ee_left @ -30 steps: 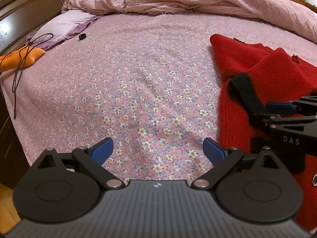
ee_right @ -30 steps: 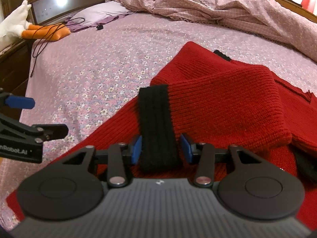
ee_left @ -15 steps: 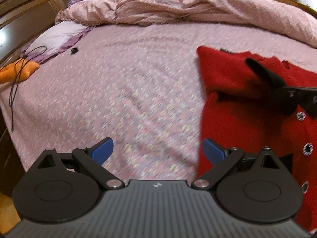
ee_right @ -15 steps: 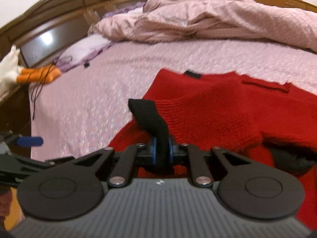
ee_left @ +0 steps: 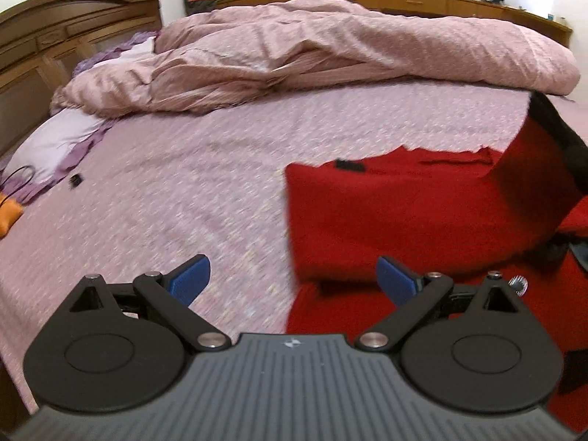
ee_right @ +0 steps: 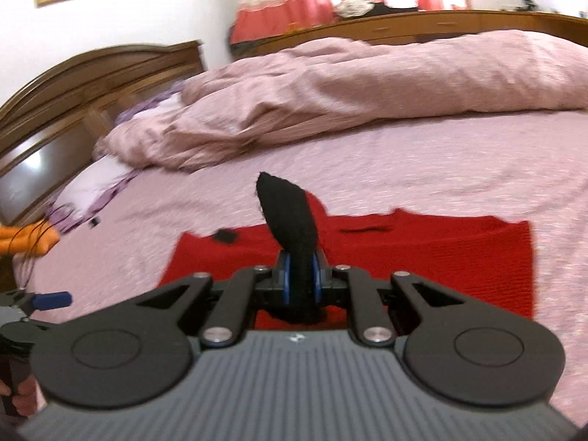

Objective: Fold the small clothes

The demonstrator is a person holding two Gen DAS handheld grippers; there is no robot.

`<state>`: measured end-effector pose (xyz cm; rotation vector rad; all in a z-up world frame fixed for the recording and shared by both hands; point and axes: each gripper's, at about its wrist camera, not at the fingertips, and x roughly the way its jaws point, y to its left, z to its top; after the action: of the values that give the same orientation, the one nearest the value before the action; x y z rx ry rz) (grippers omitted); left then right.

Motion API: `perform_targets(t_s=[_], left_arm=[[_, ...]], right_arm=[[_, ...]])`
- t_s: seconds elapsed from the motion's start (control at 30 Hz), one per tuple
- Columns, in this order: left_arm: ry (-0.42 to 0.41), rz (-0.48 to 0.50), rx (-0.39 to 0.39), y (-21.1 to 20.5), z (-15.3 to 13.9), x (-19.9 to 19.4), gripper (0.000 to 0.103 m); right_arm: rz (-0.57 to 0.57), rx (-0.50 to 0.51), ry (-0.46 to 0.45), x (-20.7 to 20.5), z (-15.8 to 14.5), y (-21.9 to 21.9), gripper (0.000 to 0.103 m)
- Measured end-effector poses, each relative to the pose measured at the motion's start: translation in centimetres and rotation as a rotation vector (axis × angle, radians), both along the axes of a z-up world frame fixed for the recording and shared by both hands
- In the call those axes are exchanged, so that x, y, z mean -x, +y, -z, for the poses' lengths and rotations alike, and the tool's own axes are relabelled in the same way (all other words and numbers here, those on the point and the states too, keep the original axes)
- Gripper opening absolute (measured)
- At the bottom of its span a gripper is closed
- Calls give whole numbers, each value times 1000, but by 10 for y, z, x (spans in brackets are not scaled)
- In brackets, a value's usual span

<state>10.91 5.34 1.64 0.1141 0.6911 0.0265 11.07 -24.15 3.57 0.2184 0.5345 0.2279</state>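
Observation:
A red knitted sweater (ee_left: 397, 202) with black cuffs lies on the pink floral bedsheet (ee_left: 183, 191); it also shows in the right wrist view (ee_right: 422, 253). My right gripper (ee_right: 300, 280) is shut on the sweater's black cuff (ee_right: 290, 213) and holds the sleeve up above the sweater body. The lifted sleeve (ee_left: 529, 169) shows at the right of the left wrist view. My left gripper (ee_left: 292, 279) is open and empty, over the sweater's left edge.
A crumpled pink duvet (ee_left: 330, 47) lies across the far side of the bed. A lilac pillow (ee_left: 47, 147), a black cable and an orange item (ee_left: 7, 217) sit at the left by the wooden headboard (ee_left: 55, 36). A small black object (ee_left: 75, 180) lies on the sheet.
My right gripper closed on the black cuff and lifted the sleeve up and away over the sweater. Both views tilted up. My left gripper stayed open and shifted toward the sweater's edge.

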Motion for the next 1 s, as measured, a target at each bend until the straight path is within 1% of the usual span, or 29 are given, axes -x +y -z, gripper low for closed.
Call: perform_targets(t_s=[0.13,0.3,0.37,0.4,0.47,0.53,0.6,0.63,0.7,0.8,0.9,1.0], left_arm=[[15,33,13,-13,7,-25,99],[41,57,-11,-23,25,-51,99],[51,62,-9,-25,32,-59,99],[59,61,-6,-24,36,-62,99],[78,57,-5,-22,44,-69,99],[97,49,-11,-19,51,-74,99],[105,49,-9,-16,56,-77,99],[106,51,-3,-14,58,-78,99],[107,55,12,-11,58,-79,99],[101,59,25,-9,54,-80,99],[84,67,33,-7,47,-78,99],[54,69,49,-5,39,-75,99]], right_arm=[[81,-30,30,-7,16,-35,15],[141,-103,96,-12,48,-67,17],[160,-133,123,-13,59,-74,21],[175,-145,135,-12,63,-78,24],[221,-133,160,-11,68,-84,25],[243,-132,185,-9,71,-92,29],[245,-166,185,-3,68,-102,35],[247,-171,180,-2,65,-106,36],[247,-166,162,0,60,-109,42],[222,-145,146,-9,55,-108,44],[179,-96,167,-30,60,-101,43],[170,-51,207,-49,73,-93,43]])
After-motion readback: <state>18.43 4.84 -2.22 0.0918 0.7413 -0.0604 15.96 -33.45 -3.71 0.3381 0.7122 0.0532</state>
